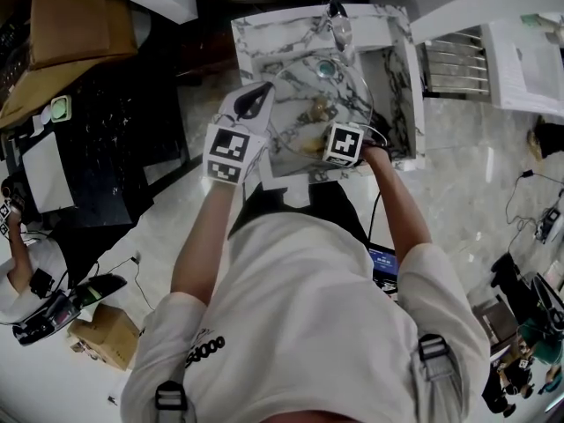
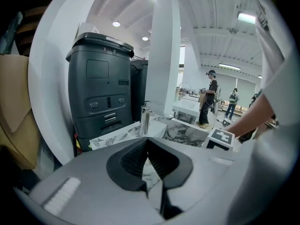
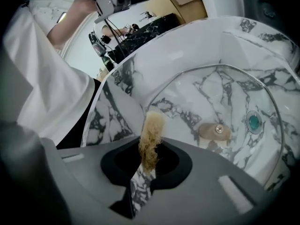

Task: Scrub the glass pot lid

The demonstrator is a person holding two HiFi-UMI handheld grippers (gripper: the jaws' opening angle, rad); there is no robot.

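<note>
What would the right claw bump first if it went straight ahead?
Probably the glass lid, right ahead of the scrubber in the right claw. The marble sink lies behind, though depth is unclear.

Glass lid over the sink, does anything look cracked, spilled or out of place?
Nothing stands out. The glass lid looks whole, knob attached, held at its rim over the marble sink by the left gripper; the right gripper grips a tan scrubber.

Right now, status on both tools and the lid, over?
Left tool shut on glass pot lid rim. Right tool shut on tan scrubber. Lid tilted up in marble sink. Nothing in the way.
</note>
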